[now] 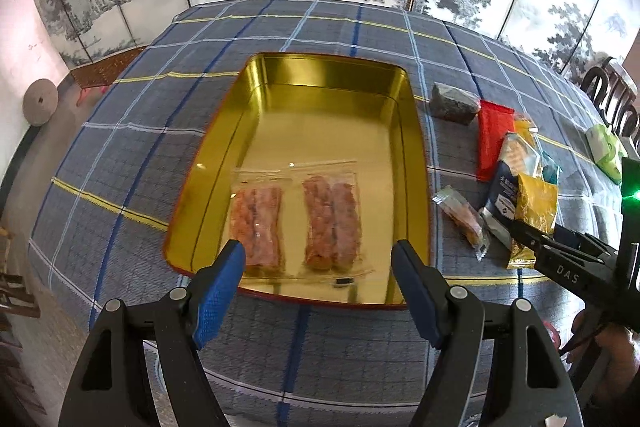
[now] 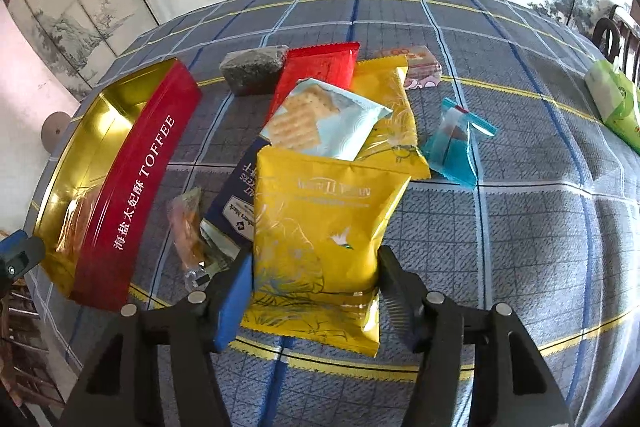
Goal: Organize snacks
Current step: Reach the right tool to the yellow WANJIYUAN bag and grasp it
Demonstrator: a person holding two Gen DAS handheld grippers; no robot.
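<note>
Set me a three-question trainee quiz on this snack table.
1. True or false: the gold tin holds two clear snack packets.
2. Which packet lies between the fingers of the right hand-held gripper? A. red packet; B. yellow packet; C. blue packet.
3. Fill in: the left hand-held gripper hangs over the tin's near end with its jaws ___ and nothing between them.

Key: 1 true; 2 B; 3 open.
</note>
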